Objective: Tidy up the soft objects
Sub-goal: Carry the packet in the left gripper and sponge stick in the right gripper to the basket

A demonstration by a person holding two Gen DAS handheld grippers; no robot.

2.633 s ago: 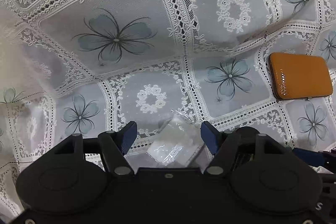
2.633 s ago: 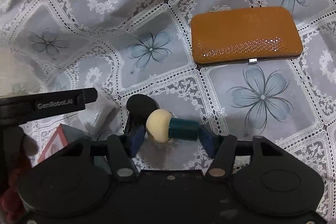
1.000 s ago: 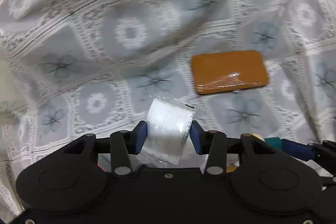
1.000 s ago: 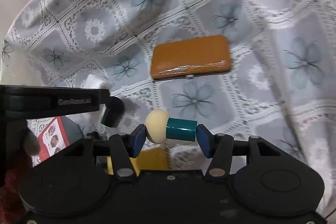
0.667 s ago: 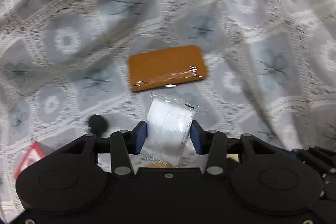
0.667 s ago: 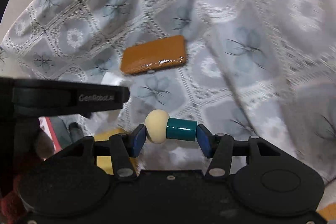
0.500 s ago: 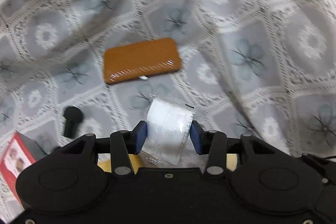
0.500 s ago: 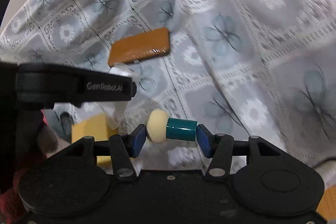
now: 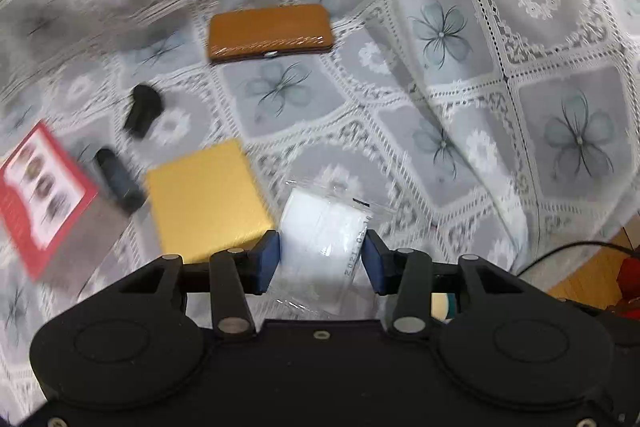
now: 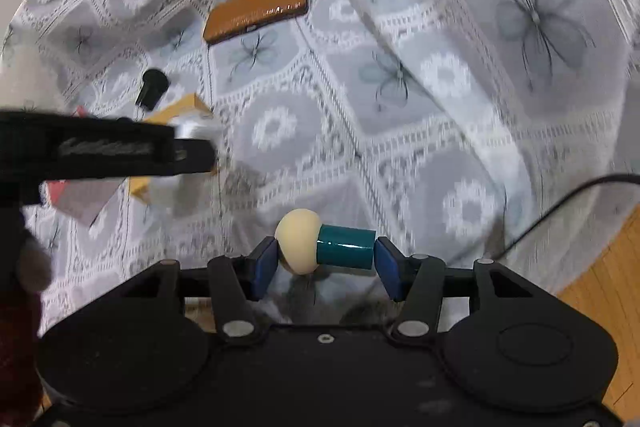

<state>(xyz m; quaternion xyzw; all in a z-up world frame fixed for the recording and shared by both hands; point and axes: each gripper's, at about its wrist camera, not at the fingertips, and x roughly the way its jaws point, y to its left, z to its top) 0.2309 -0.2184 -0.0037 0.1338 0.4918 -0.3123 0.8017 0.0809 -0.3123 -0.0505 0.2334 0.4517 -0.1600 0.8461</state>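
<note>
My left gripper (image 9: 320,261) is shut on a white pad sealed in a clear plastic bag (image 9: 322,231) and holds it above the lace tablecloth (image 9: 440,75). My right gripper (image 10: 325,261) is shut on a cream sponge with a teal handle (image 10: 326,247), held sideways between the blue pads, also in the air. The left gripper shows as a black bar at the left of the right wrist view (image 10: 108,151). An orange-brown case (image 9: 270,33) lies on the cloth further away; it also shows in the right wrist view (image 10: 256,10).
A yellow box (image 9: 206,199), a red-and-white card box (image 9: 40,195), a black tube (image 9: 118,183) and a black round-headed piece (image 9: 142,109) lie at the left. The cloth's edge, wooden floor (image 10: 600,279) and a black cable (image 10: 560,203) are at the right.
My left gripper has shut on the bagged pad and lifted it. Both grippers have risen and swung right with their objects; the case and boxes have slid leftward in view.
</note>
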